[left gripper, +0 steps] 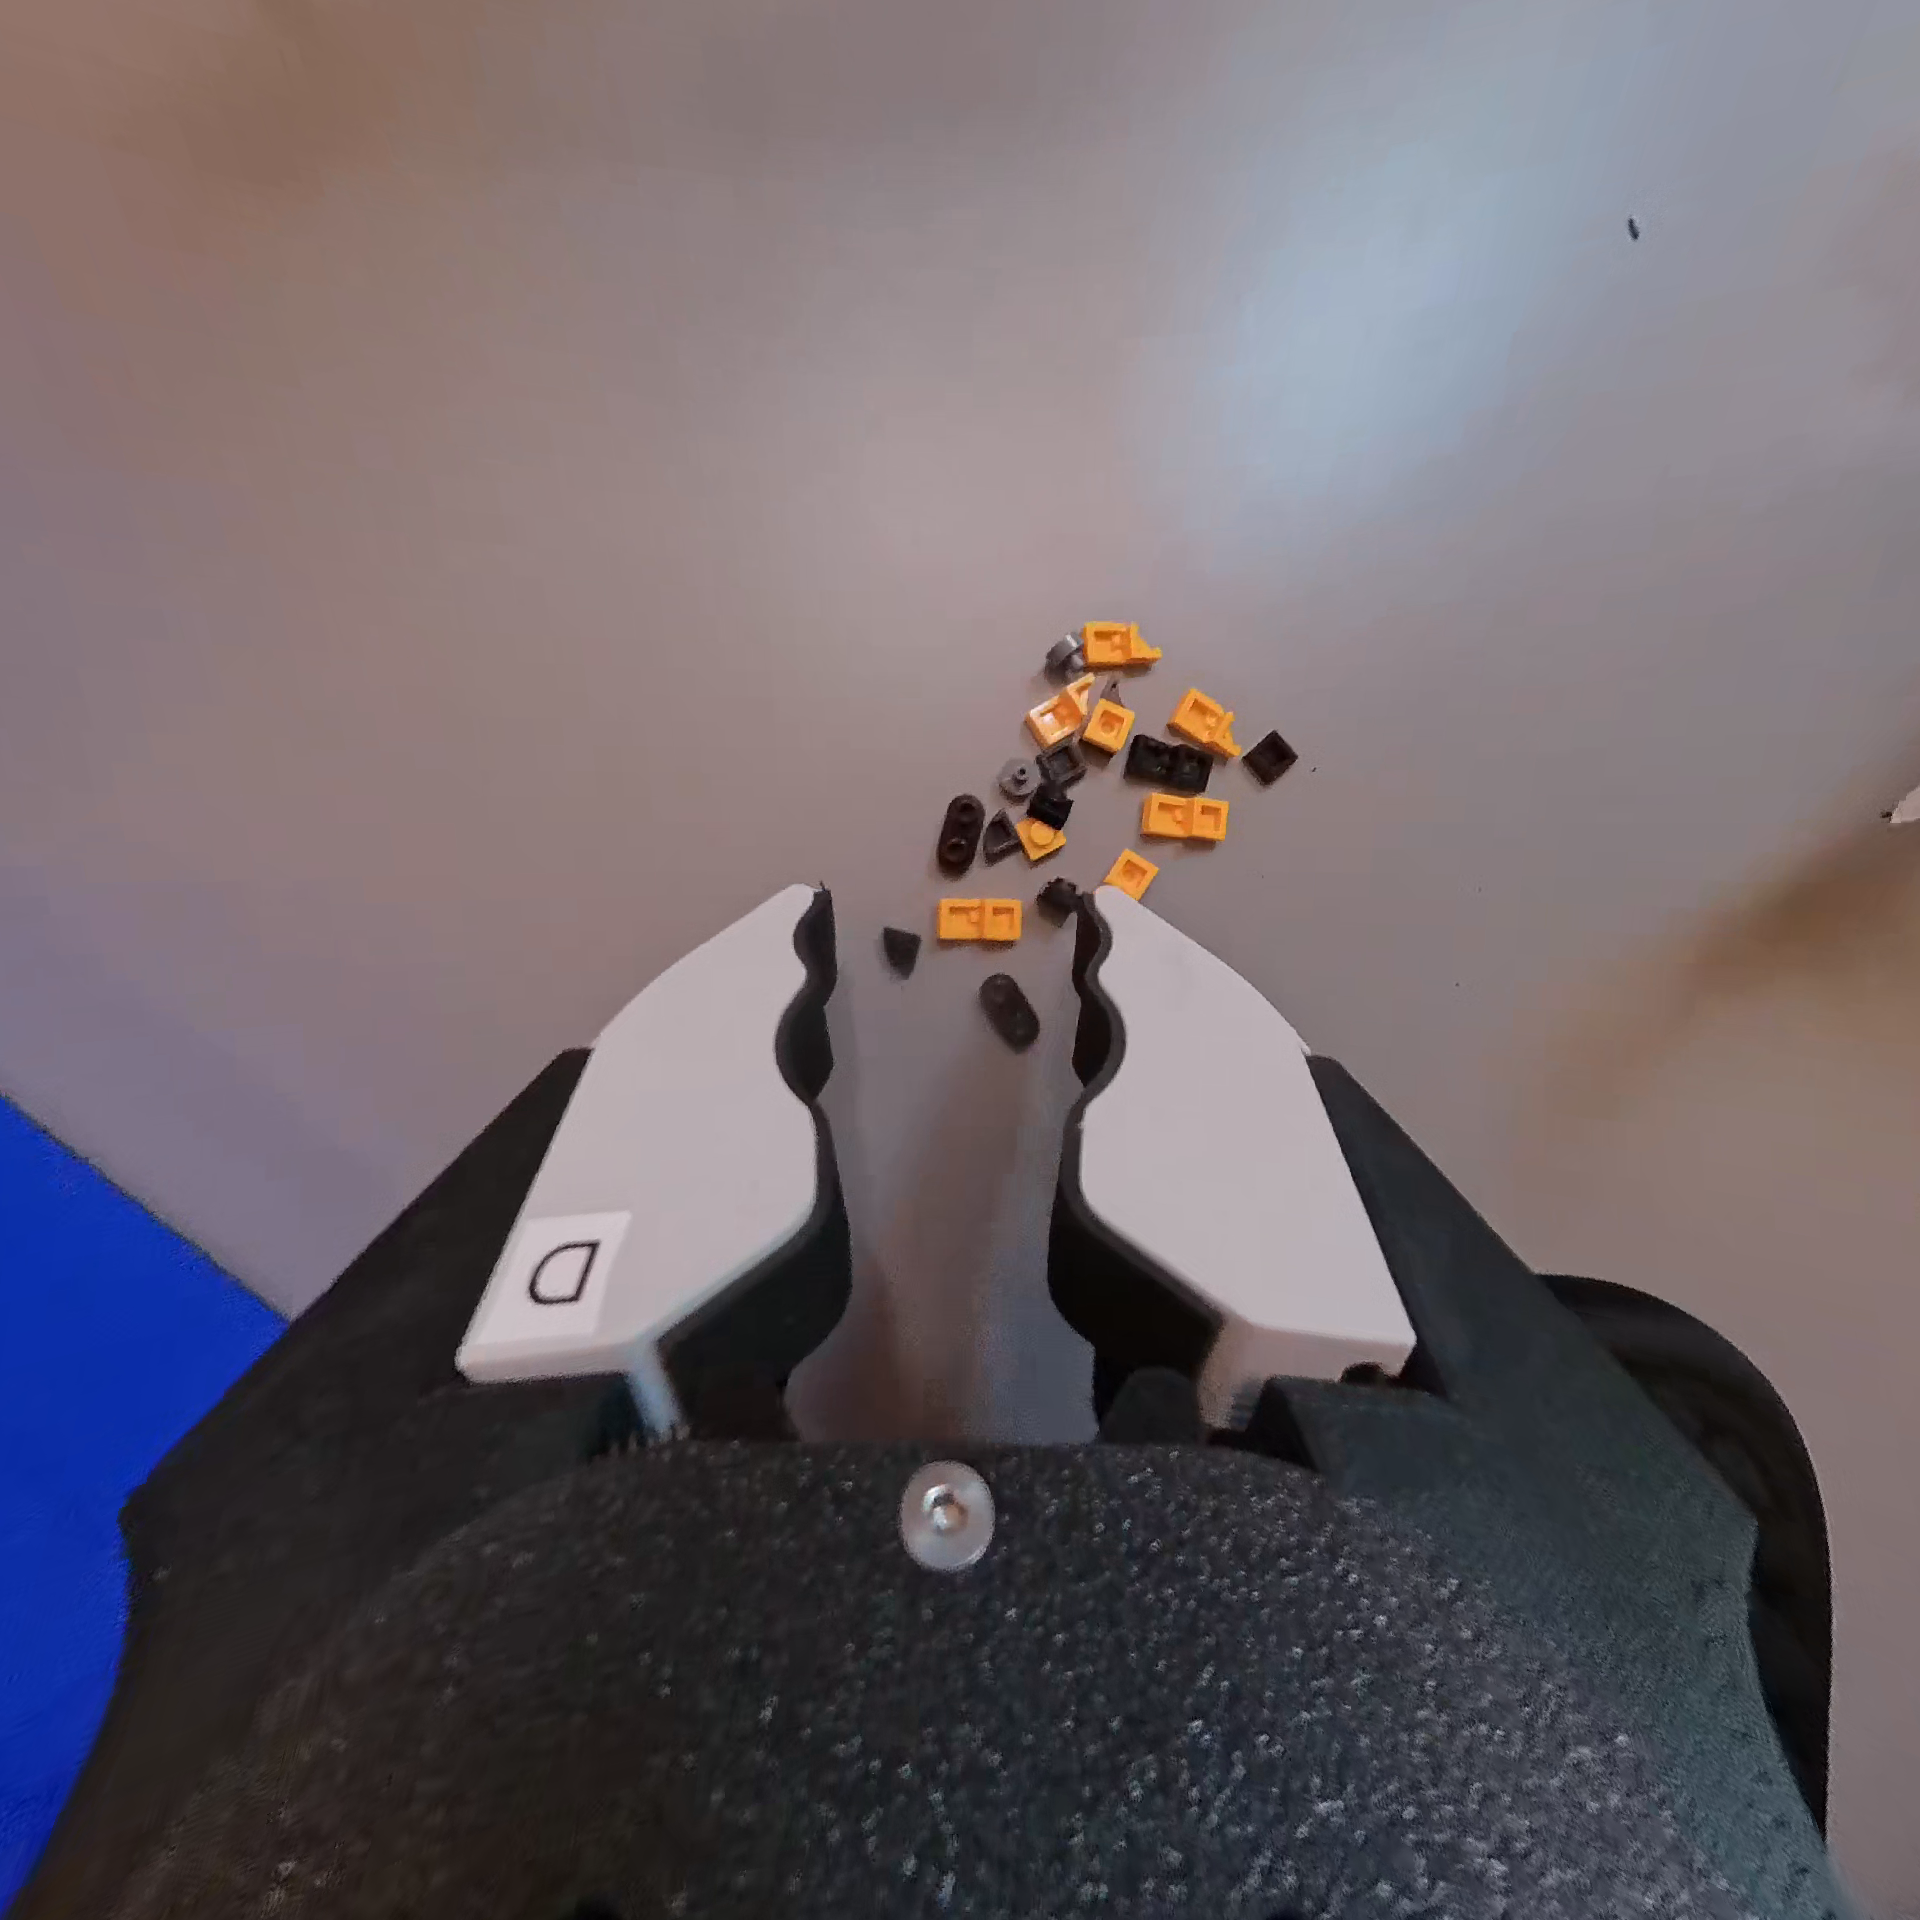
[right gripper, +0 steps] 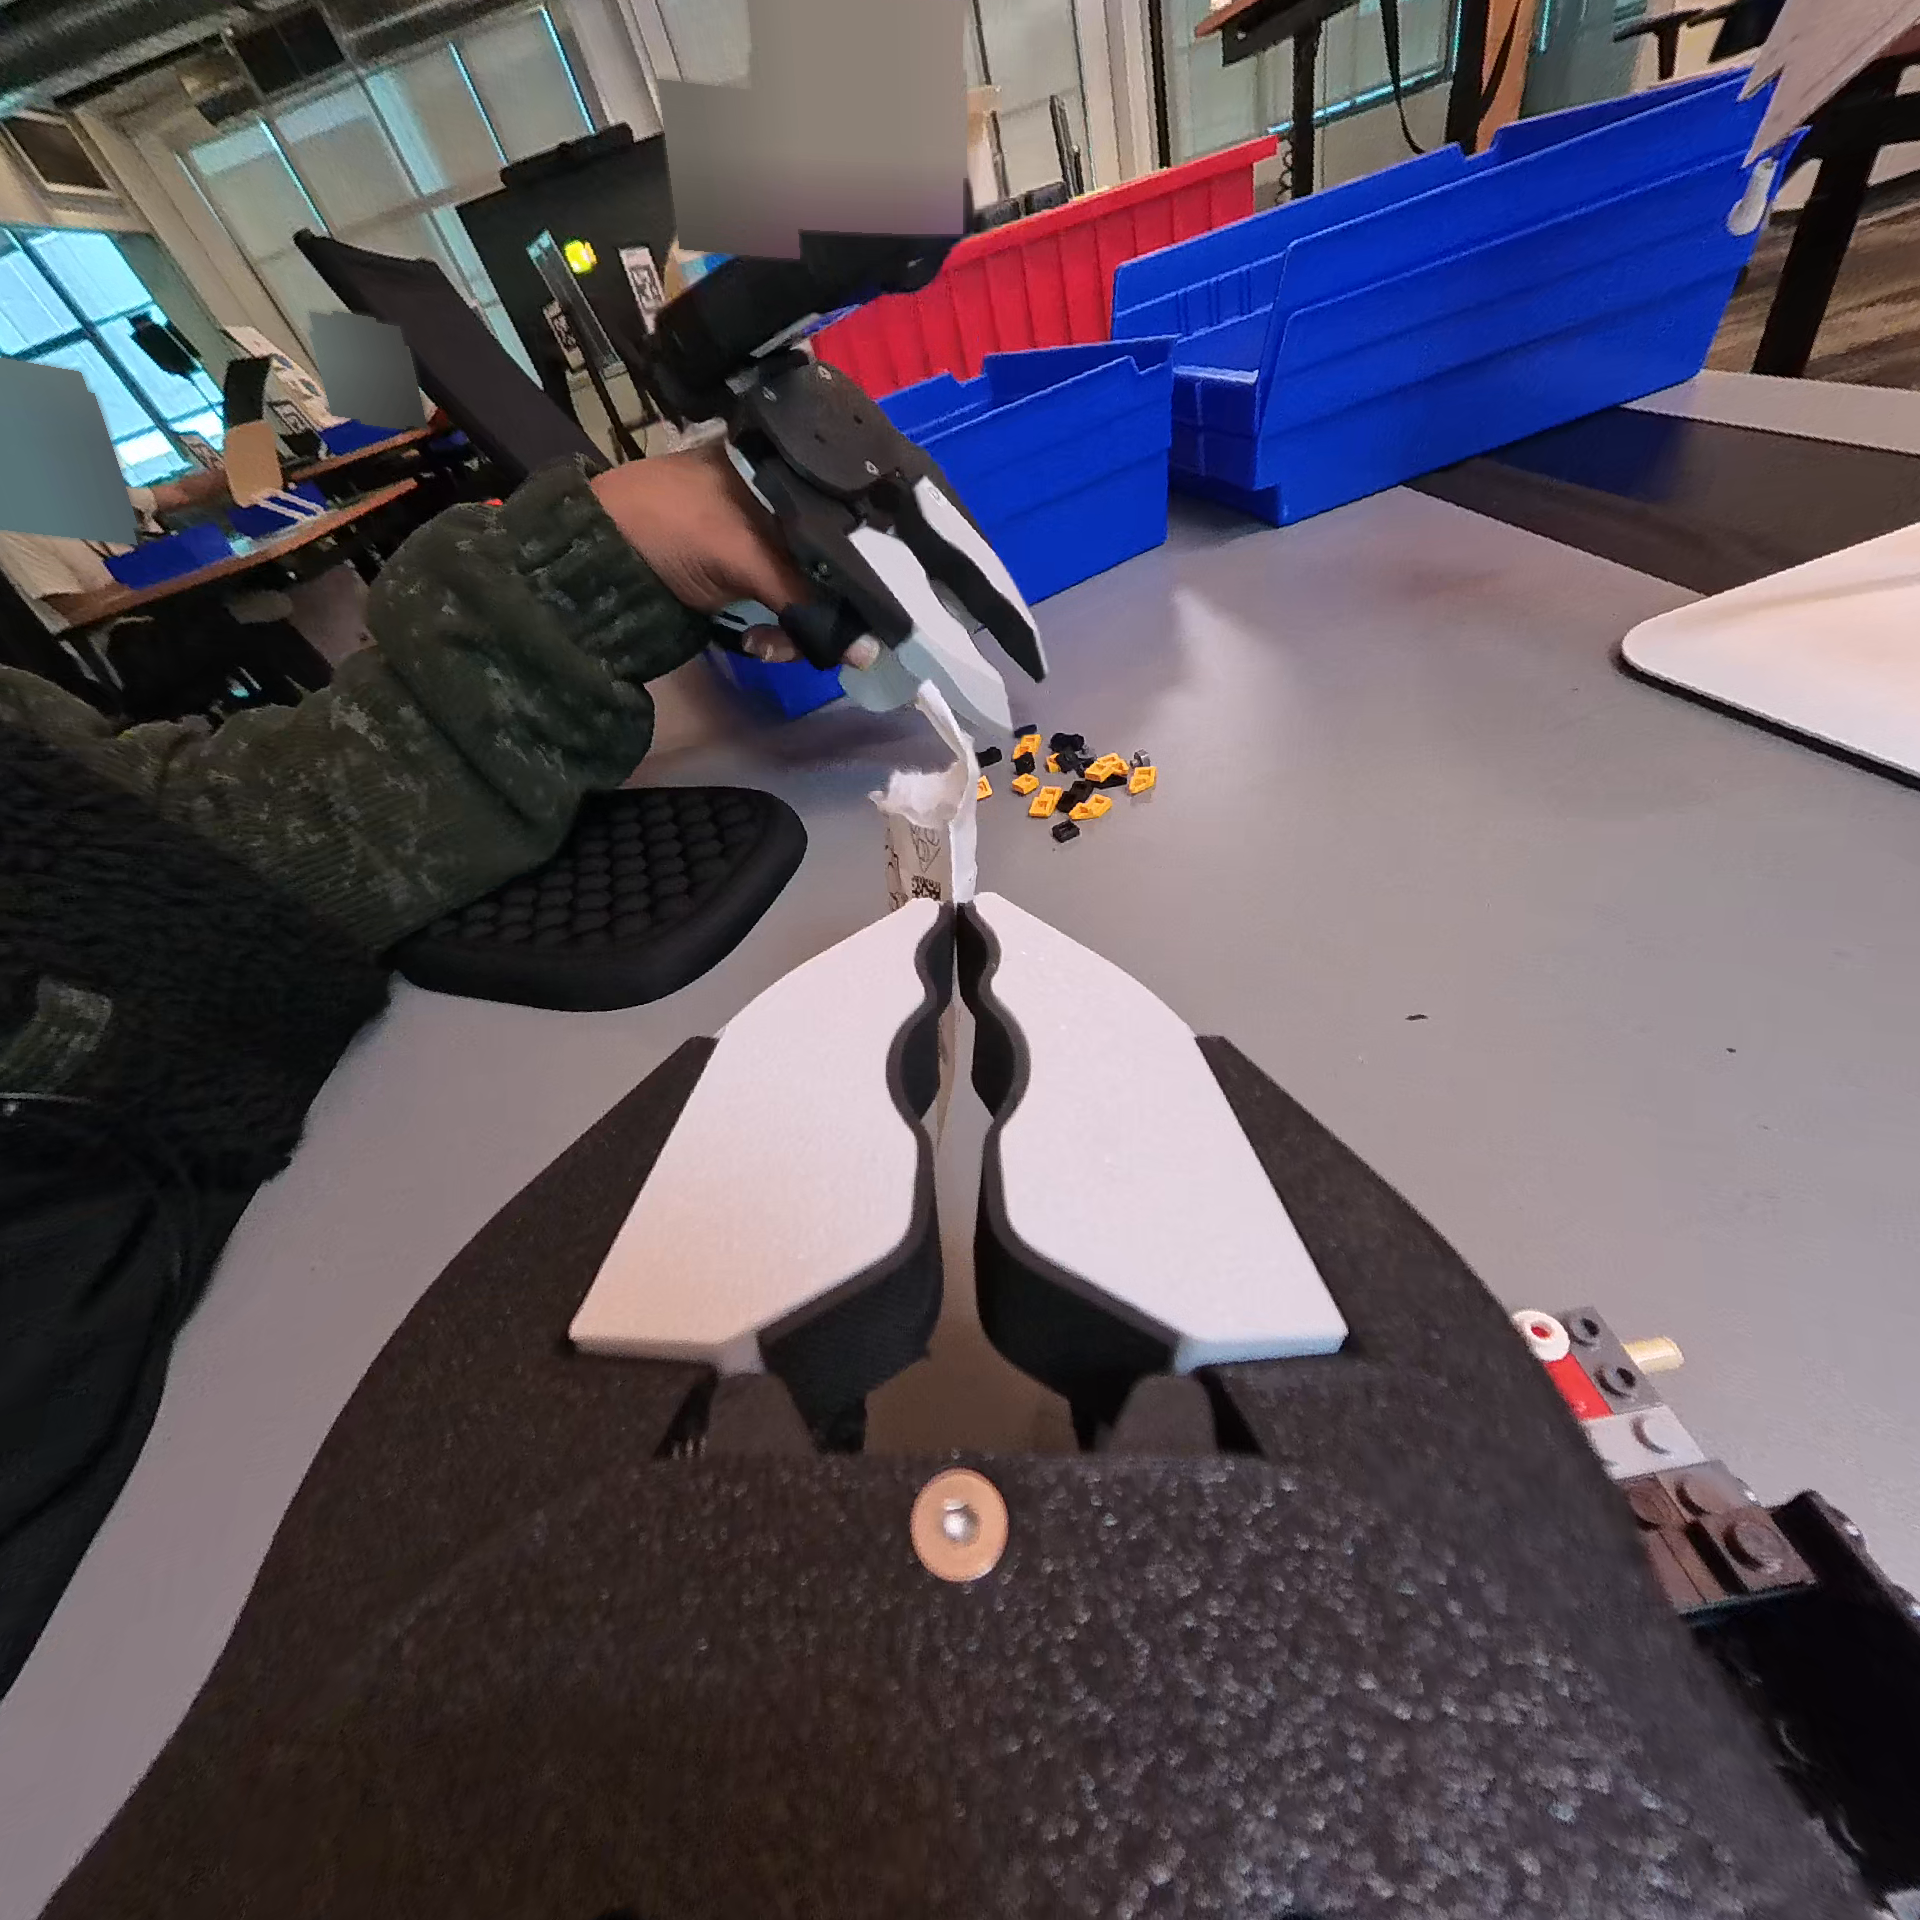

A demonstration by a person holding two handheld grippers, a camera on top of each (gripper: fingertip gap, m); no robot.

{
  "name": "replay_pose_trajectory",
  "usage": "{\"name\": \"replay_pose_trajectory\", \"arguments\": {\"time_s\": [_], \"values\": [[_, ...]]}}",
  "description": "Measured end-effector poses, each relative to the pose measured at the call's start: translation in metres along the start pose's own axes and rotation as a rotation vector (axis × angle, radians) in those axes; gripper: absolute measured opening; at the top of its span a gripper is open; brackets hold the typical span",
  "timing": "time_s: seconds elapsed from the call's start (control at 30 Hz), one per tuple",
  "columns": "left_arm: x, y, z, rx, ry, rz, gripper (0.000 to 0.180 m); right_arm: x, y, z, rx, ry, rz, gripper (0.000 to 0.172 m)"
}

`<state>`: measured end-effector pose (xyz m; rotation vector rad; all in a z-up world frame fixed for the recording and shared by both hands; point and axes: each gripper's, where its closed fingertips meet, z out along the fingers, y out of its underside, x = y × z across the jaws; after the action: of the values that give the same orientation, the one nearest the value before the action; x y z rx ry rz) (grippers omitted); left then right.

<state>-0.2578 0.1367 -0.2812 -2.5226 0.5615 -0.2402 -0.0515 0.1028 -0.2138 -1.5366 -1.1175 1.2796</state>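
Observation:
In the left wrist view my left gripper [left gripper: 956,896] is open and holds nothing. It hovers over a pile of small orange and black bricks [left gripper: 1112,790] on the grey table [left gripper: 520,520]. An orange two-stud plate [left gripper: 979,921], a black rounded plate [left gripper: 1008,1010] and a small black wedge [left gripper: 900,948] lie on the table under the gap between the fingers. My right gripper [right gripper: 958,906] is shut on a torn white paper packet [right gripper: 935,831], which stands up from its fingertips. The right wrist view also shows the left gripper [right gripper: 1013,691] above the brick pile [right gripper: 1081,774], with the packet's torn strip reaching up towards it.
Blue bins [right gripper: 1455,312] and a red bin [right gripper: 1060,249] stand at the back of the table. A white tray [right gripper: 1808,644] is at the right edge. A black mesh pad [right gripper: 623,894] and a person's sleeve [right gripper: 468,644] are at the left. A built brick piece [right gripper: 1642,1455] sits at the lower right. Left tips to right tips: about 25 centimeters. From the right gripper's tips to the built brick piece [right gripper: 1642,1455] is close to 12 centimeters.

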Motion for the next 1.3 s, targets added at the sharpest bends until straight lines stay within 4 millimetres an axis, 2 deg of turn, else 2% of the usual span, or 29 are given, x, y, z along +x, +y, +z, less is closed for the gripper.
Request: {"name": "replay_pose_trajectory", "arguments": {"time_s": [0.1, 0.23, 0.4, 0.57, 0.73, 0.9, 0.97, 1.03, 1.1, 1.17, 1.3], "values": [[-0.002, 0.007, -0.004, -0.009, 0.033, -0.034, 0.046, 0.001, 0.0, -0.001, 0.006, 0.003, 0.007, 0.0], [0.001, 0.018, 0.001, -0.063, 0.046, -0.005, 0.046, 0.002, -0.001, -0.002, 0.012, 0.004, 0.014, 0.0], [-0.001, 0.017, 0.009, -0.063, 0.051, -0.012, 0.037, 0.0, -0.001, -0.002, 0.007, 0.0, 0.007, 0.0], [-0.006, 0.013, 0.012, -0.027, 0.05, -0.04, 0.02, 0.0, -0.001, -0.002, 0.005, 0.001, 0.001, 0.0], [0.004, 0.011, 0.014, -0.018, 0.103, -0.02, 0.0, 0.0, 0.001, -0.001, -0.002, 0.004, -0.004, 0.0], [0.004, 0.009, 0.013, -0.012, 0.096, 0.012, 0.0, -0.001, 0.001, -0.001, -0.007, 0.003, -0.009, 0.0], [0.01, -0.004, 0.004, 0.068, 0.138, 0.0, 0.0, -0.001, 0.001, -0.001, -0.006, 0.002, -0.009, 0.0], [0.008, -0.01, -0.003, 0.11, 0.121, -0.007, 0.0, -0.001, 0.001, -0.001, -0.007, 0.002, -0.008, 0.0], [0.002, -0.009, -0.004, 0.109, 0.093, -0.022, 0.0, -0.001, 0.002, 0.0, -0.009, 0.0, -0.005, 0.0], [0.001, -0.006, 0.0, 0.096, 0.099, -0.027, 0.016, -0.001, 0.003, 0.001, -0.013, -0.003, -0.001, 0.0], [0.014, 0.005, 0.01, 0.02, 0.141, 0.038, 0.022, -0.001, 0.003, 0.001, -0.017, -0.005, -0.004, 0.0]]}}
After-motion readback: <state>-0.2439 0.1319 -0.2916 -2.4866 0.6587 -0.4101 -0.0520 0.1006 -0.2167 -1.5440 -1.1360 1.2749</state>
